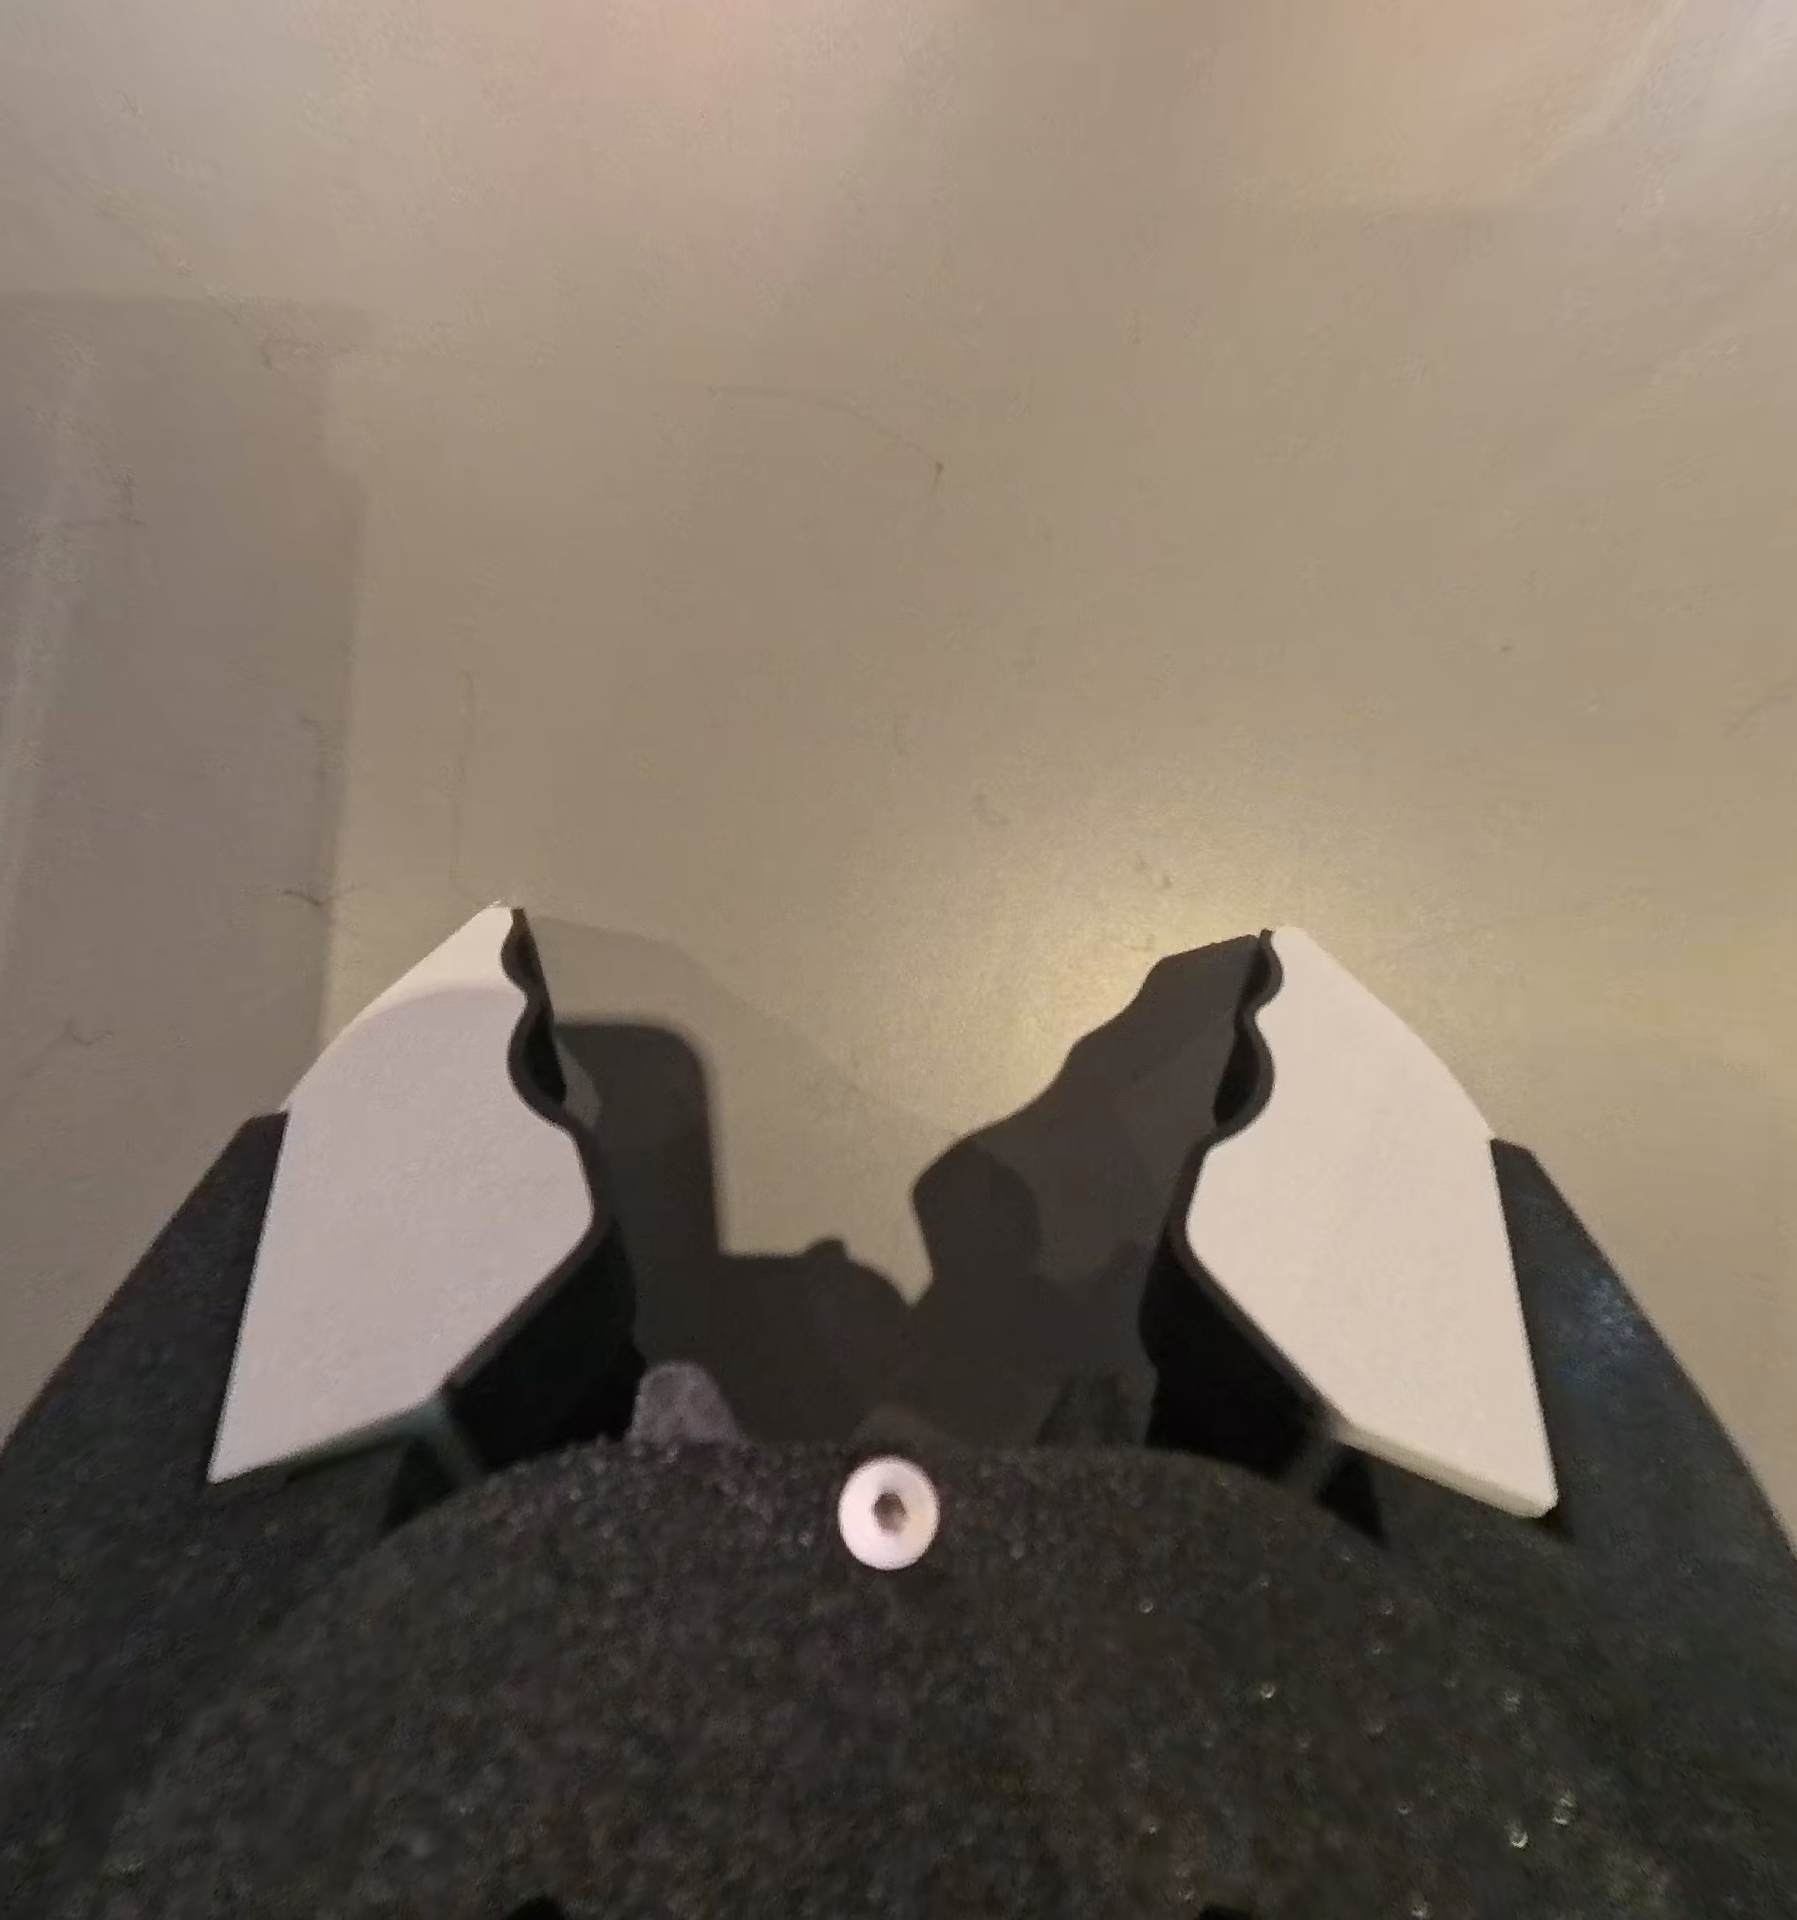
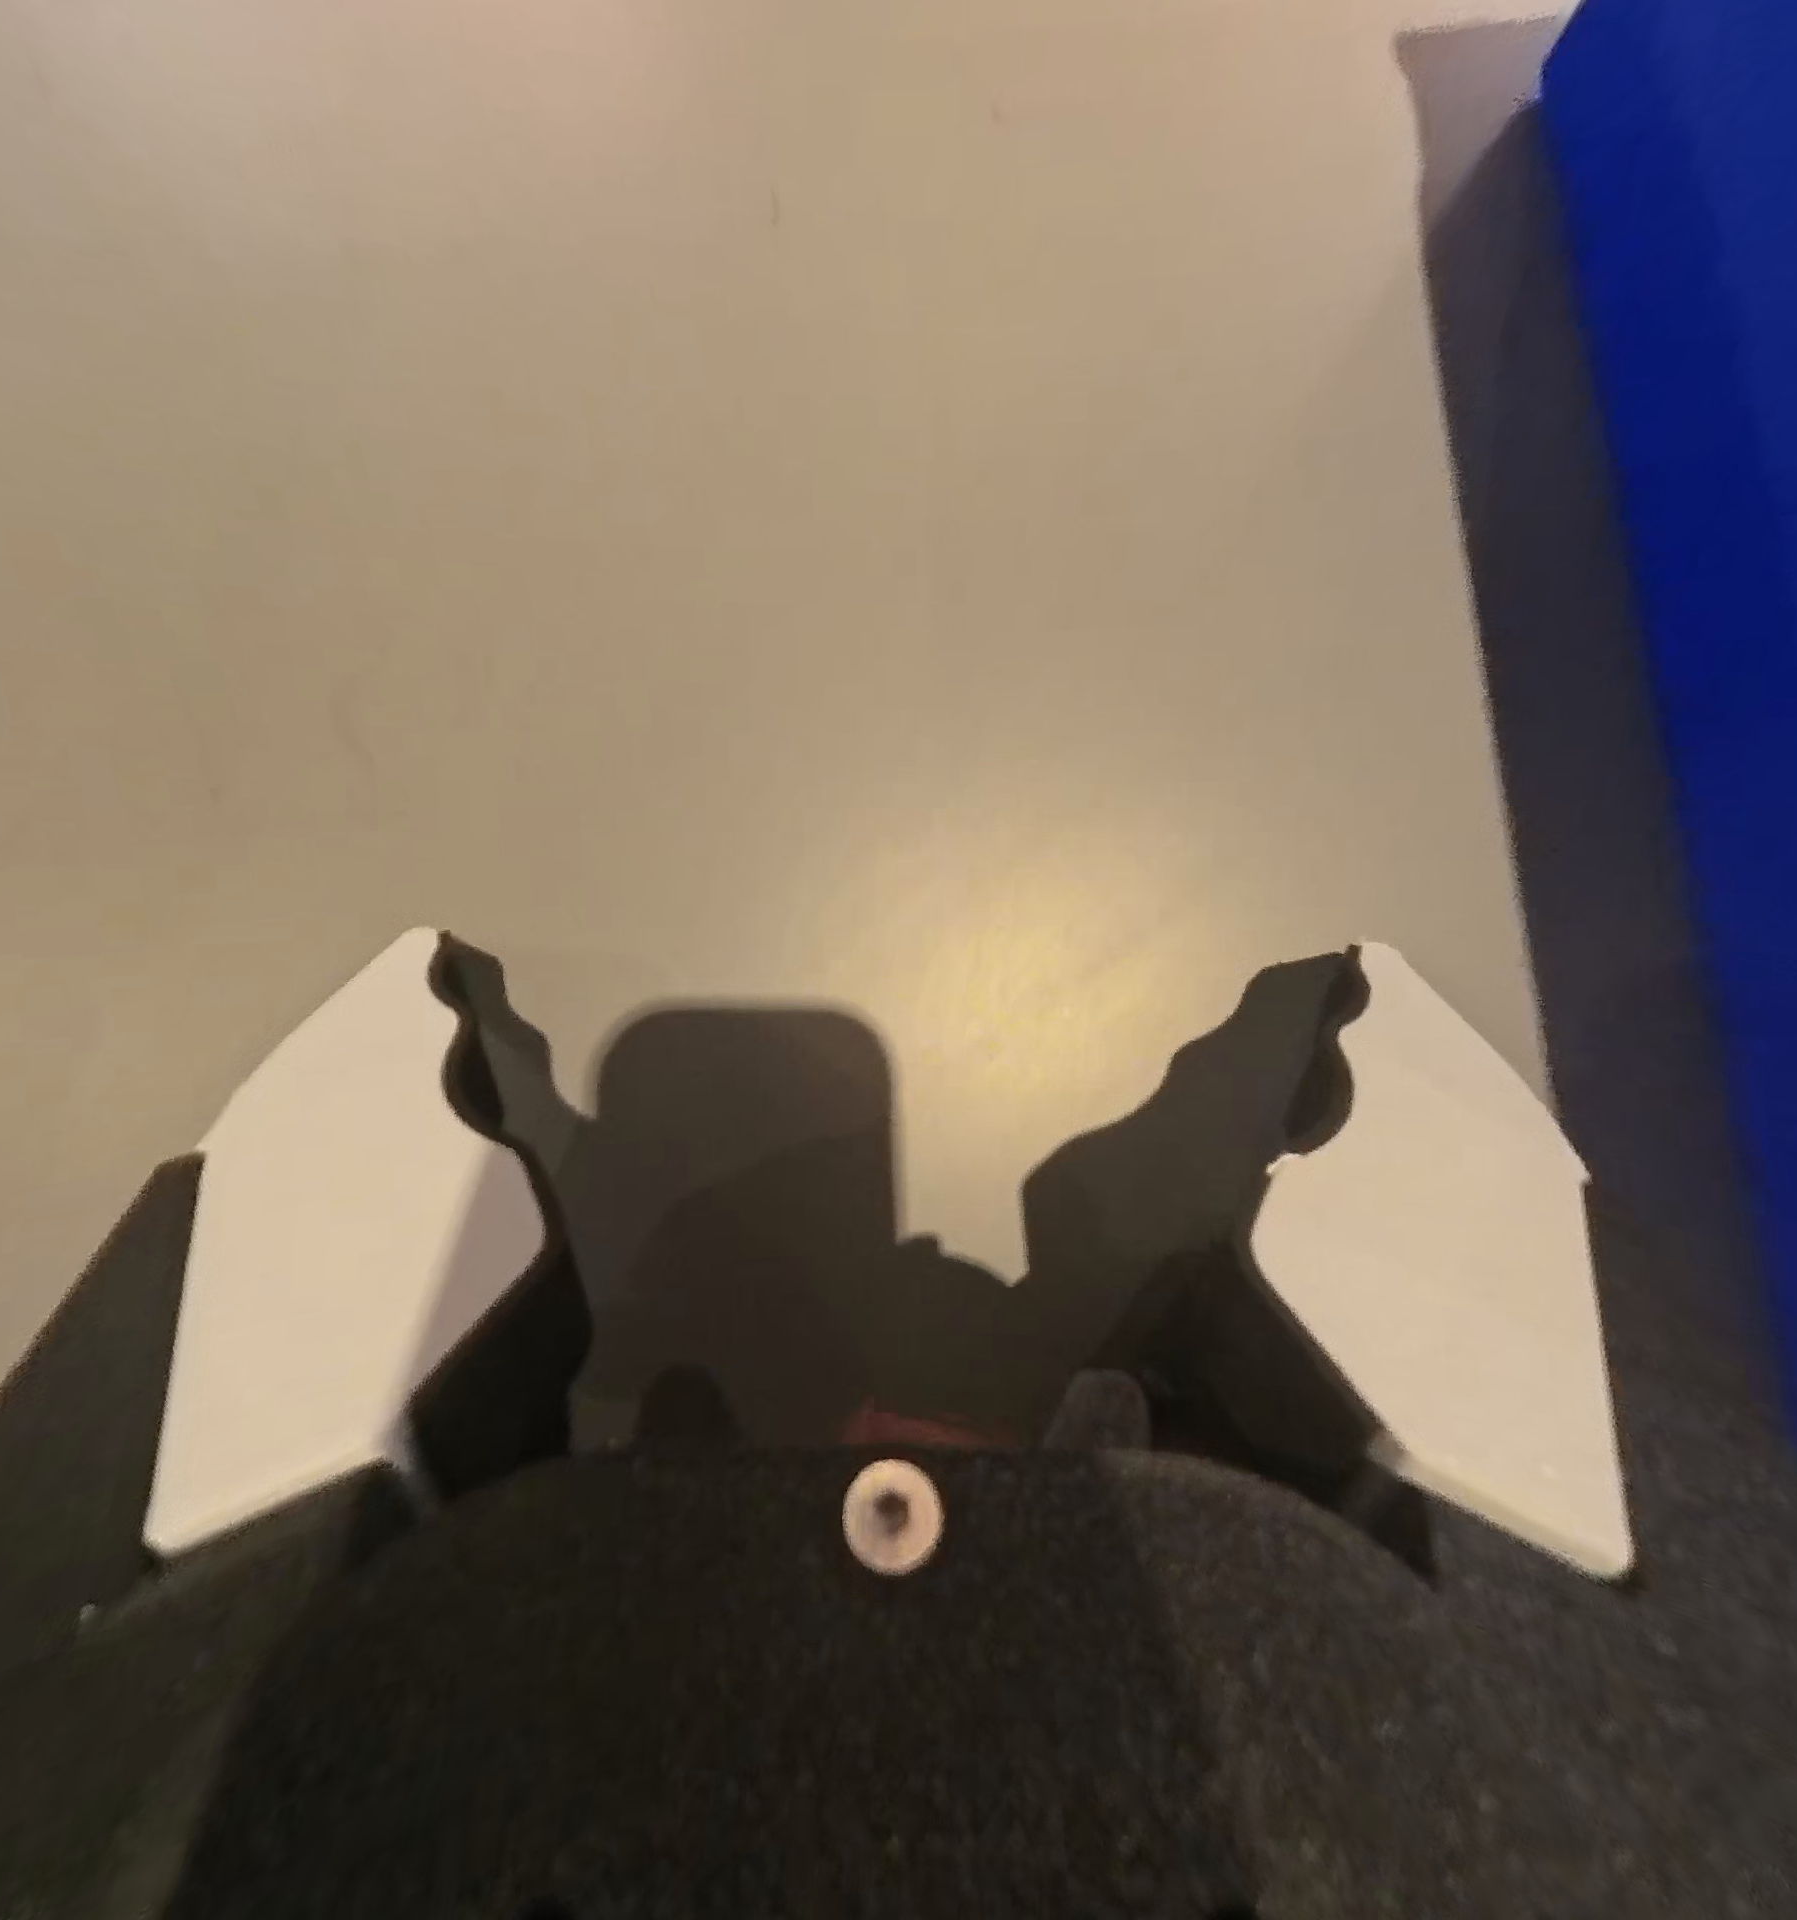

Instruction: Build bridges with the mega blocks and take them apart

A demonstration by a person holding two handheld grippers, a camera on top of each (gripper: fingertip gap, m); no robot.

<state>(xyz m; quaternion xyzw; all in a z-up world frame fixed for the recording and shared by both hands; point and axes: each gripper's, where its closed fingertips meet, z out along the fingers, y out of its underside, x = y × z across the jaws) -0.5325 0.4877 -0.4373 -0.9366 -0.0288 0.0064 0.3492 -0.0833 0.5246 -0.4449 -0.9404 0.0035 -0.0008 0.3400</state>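
Left gripper [image 1: 899, 935]: fingers spread wide, holding nothing, close over bare beige tabletop [image 1: 977, 520]. Right gripper [image 2: 899, 951]: fingers likewise spread and empty. No mega blocks identifiable in either view. A blurred blue object [image 2: 1704, 623] is cut off at the right view's edge; could be a block, cannot tell.

Risk: with so little visible, a blind reach could knock it.

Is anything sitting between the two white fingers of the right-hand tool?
No. In the right wrist view the right tool is open with only bare, pale surface between its fingers; a blue object stands off to the right, outside them.
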